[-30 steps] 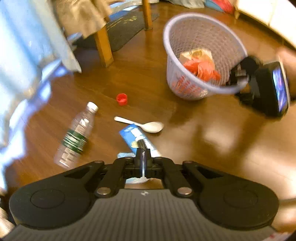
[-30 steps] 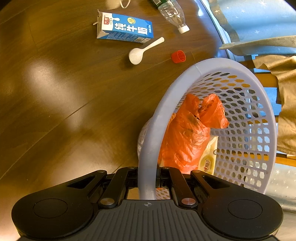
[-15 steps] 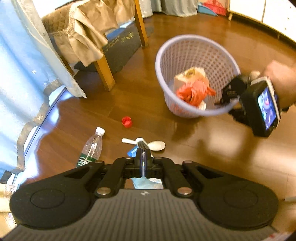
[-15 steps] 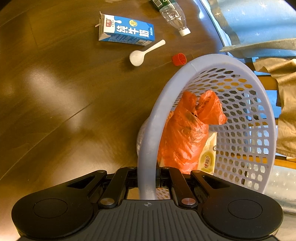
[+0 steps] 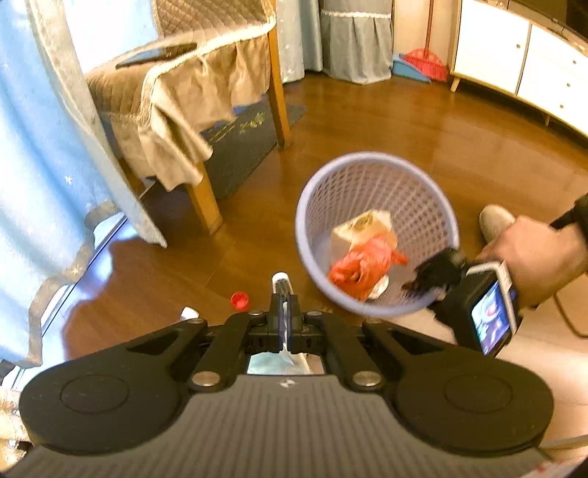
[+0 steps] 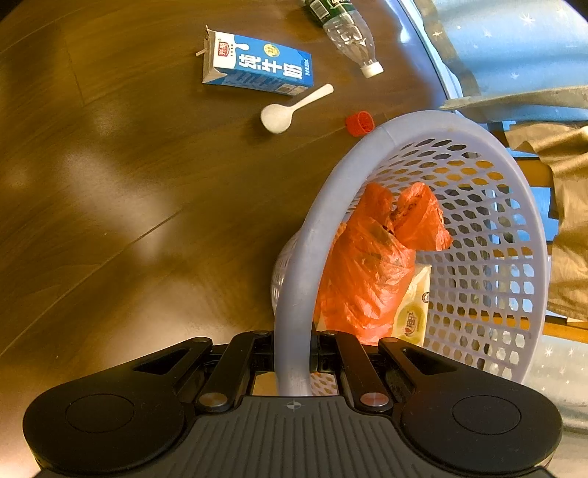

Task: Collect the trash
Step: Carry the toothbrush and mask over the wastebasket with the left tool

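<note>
My left gripper (image 5: pixel 283 312) is shut on a thin pale blue and white scrap (image 5: pixel 281 362), lifted off the floor; its white end pokes past the fingertips. A lavender mesh basket (image 5: pixel 305 206) sits tilted just ahead to the right. My right gripper (image 6: pixel 294 353) is shut on the basket's rim (image 6: pixel 294 294), and shows in the left wrist view as the right gripper (image 5: pixel 439 274) in a hand (image 5: pixel 533 253). Inside lie an orange plastic bag (image 6: pixel 367 264) and a pale packet (image 6: pixel 411 312). On the floor are a blue milk carton (image 6: pixel 257 66), white spoon (image 6: pixel 279 116), red cap (image 6: pixel 360 123) and clear bottle (image 6: pixel 349 33).
A wooden chair (image 5: pixel 205 206) draped in tan cloth stands behind the basket, with a dark mat (image 5: pixel 239 147) under it. A blue curtain (image 5: pixel 44 154) hangs at the left. White cabinets (image 5: pixel 514 62) line the far right wall. A shoe (image 5: pixel 494 220) rests beside the basket.
My left gripper has risen from the floor with the scrap, and the bottle, cap and spoon have slid down behind it. The right gripper kept still on the basket rim.
</note>
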Available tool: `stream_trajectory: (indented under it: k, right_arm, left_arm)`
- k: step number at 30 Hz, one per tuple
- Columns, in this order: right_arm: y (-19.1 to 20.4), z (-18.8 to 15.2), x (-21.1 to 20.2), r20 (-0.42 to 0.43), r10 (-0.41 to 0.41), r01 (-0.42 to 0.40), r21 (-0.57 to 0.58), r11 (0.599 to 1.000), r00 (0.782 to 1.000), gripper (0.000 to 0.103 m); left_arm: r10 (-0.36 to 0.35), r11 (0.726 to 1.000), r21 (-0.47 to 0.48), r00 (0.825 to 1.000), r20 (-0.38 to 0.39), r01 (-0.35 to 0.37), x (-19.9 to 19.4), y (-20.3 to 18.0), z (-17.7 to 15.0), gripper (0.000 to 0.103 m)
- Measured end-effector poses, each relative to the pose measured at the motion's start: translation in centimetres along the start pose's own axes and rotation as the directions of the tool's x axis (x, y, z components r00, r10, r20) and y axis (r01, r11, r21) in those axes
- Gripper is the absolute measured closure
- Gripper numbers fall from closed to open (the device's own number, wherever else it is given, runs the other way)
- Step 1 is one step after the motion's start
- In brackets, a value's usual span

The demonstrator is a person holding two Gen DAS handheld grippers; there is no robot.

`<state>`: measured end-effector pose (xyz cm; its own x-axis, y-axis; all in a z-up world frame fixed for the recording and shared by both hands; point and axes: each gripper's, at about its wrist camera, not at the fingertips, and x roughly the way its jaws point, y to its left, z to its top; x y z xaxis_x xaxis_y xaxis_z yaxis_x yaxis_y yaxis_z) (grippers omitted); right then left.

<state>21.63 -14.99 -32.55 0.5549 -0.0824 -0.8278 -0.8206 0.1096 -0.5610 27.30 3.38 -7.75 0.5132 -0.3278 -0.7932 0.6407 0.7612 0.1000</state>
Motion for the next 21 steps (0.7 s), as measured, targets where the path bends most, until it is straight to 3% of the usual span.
stream_trajectory:
  k: [21]
  right_arm:
    - [0.3,-0.3,-1.0,0.016,0.007,-0.007,-0.008,1.000,1.000,0.101]
  left_arm:
    - [-0.118,0.992,0.051,0.987,0.111,0.113,-0.2,-3.4,7.2,0.103]
